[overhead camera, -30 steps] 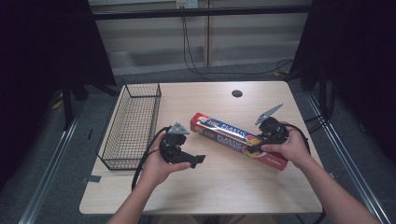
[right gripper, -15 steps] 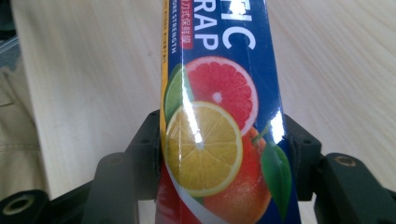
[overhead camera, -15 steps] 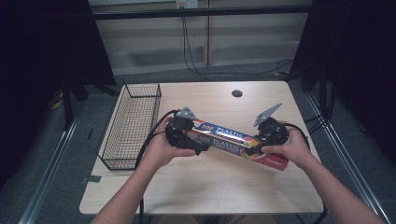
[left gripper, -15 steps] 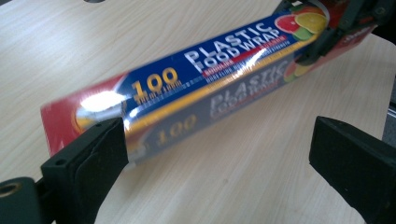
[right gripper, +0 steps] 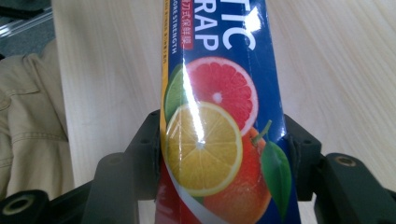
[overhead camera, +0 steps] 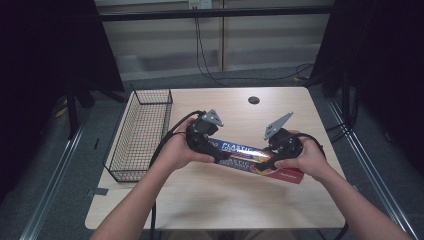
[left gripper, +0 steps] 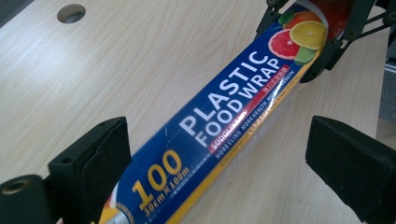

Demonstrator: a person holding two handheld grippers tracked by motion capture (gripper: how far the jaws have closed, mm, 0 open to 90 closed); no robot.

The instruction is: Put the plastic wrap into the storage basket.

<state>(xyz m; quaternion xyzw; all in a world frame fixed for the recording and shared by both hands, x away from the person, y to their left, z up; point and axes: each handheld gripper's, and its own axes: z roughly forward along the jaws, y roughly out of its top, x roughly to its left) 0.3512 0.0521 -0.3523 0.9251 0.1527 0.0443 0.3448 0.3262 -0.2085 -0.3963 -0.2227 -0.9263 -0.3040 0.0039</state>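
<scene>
A long blue and red plastic food wrap box (overhead camera: pixel 245 155) is held slanted over the table's middle. My right gripper (overhead camera: pixel 266 161) is shut on its right part, and in the right gripper view (right gripper: pixel 224 154) the pads press both sides at the fruit picture (right gripper: pixel 210 149). My left gripper (overhead camera: pixel 220 154) straddles the box's left end (left gripper: pixel 224 121). Its jaws have just been closing, with the box between them, but the right pad (left gripper: pixel 348 158) still stands well off the box, so it is open (left gripper: pixel 217 140). The right gripper's black fingers (left gripper: pixel 327 44) show farther up the box.
A black wire basket (overhead camera: pixel 152 92) stands along the table's left side. A round cable hole (overhead camera: pixel 253 100) lies at the back of the wooden table (overhead camera: pixel 225 200). Beige clothing (right gripper: pixel 28 116) shows beyond the table edge. Cables trail from both grippers toward the person.
My left gripper has left the table in front of the box and moved up and right onto the box's left end. The right hand and the box have risen a little.
</scene>
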